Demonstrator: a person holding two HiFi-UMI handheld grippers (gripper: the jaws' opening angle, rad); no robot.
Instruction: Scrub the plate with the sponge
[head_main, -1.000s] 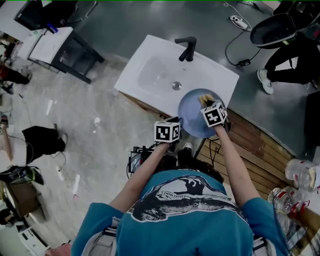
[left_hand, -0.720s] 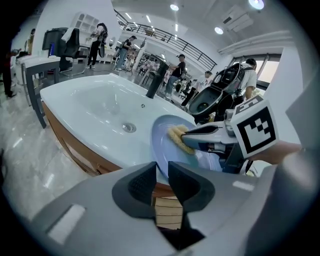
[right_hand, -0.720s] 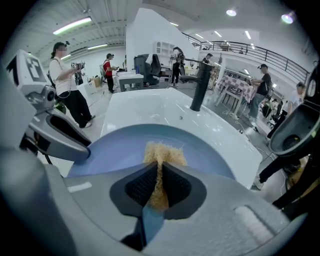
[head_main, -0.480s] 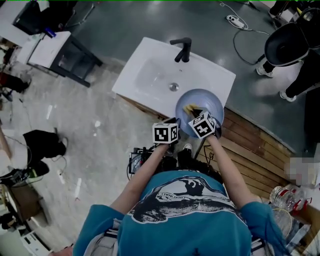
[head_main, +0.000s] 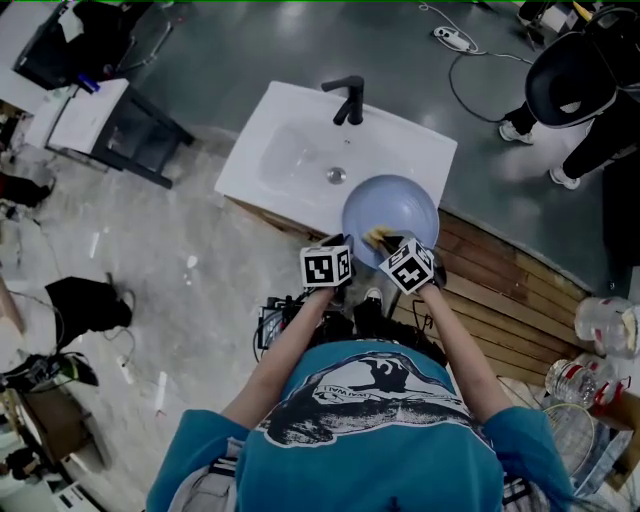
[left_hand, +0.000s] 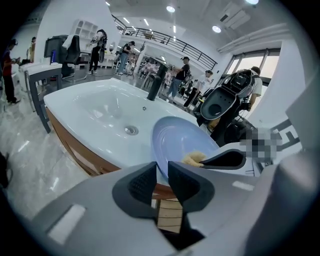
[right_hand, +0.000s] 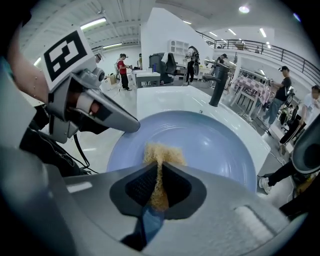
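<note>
Both tools grip: left tool (left_hand: 161, 176) the tilted plate (left_hand: 176, 141), right tool (right_hand: 159, 180) the sponge (right_hand: 161, 153) lengthwise.

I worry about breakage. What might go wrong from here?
The left gripper pinches the plate only by its rim, so a push from the sponge might lever it loose. The plate seems to hang partly past the sink, so a drop may hit the floor. The right gripper squeezes the sponge thin; it might slip out.
</note>
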